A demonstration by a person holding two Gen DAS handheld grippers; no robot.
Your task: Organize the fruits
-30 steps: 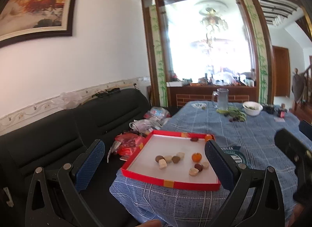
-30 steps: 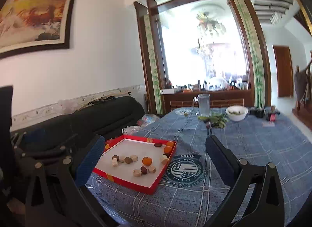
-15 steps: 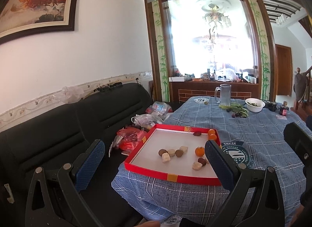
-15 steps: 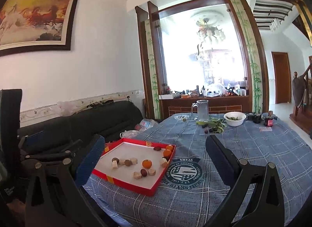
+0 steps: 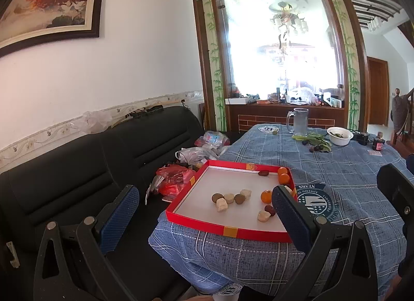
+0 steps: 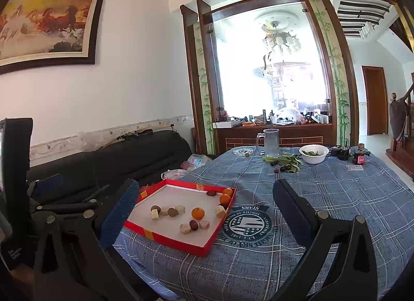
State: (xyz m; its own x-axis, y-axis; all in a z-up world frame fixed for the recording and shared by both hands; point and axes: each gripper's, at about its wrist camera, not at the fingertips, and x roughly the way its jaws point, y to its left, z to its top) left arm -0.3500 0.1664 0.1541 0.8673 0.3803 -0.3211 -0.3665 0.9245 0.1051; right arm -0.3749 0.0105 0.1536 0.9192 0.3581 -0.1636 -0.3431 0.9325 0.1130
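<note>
A red tray [image 5: 196, 226] [image 6: 165, 237] with a white floor lies at the near left corner of the blue checked table. In it lie small oranges [image 5: 266, 195] [image 6: 198, 213], dark red dates [image 5: 270, 209] [image 6: 193, 224], brown round fruits and several pale chunks [image 5: 221, 205] [image 6: 155, 214]. Two more oranges [image 5: 284, 178] [image 6: 225, 198] sit in its far right corner. My left gripper [image 5: 204, 213] hovers open before the table's edge, well short of the tray. My right gripper [image 6: 204, 213] is open too, held back from the table, nothing between its fingers.
A black sofa [image 5: 77, 179] with plastic bags [image 5: 173, 180] runs along the table's left side. At the far end stand a glass mug [image 5: 298, 119], green leaves [image 6: 284, 162], a white bowl [image 6: 313, 154] and a small bottle [image 6: 359, 154].
Both grippers have pulled back and tilted upward, so the tray and table sit lower and smaller in both views. Neither gripper's opening has changed.
</note>
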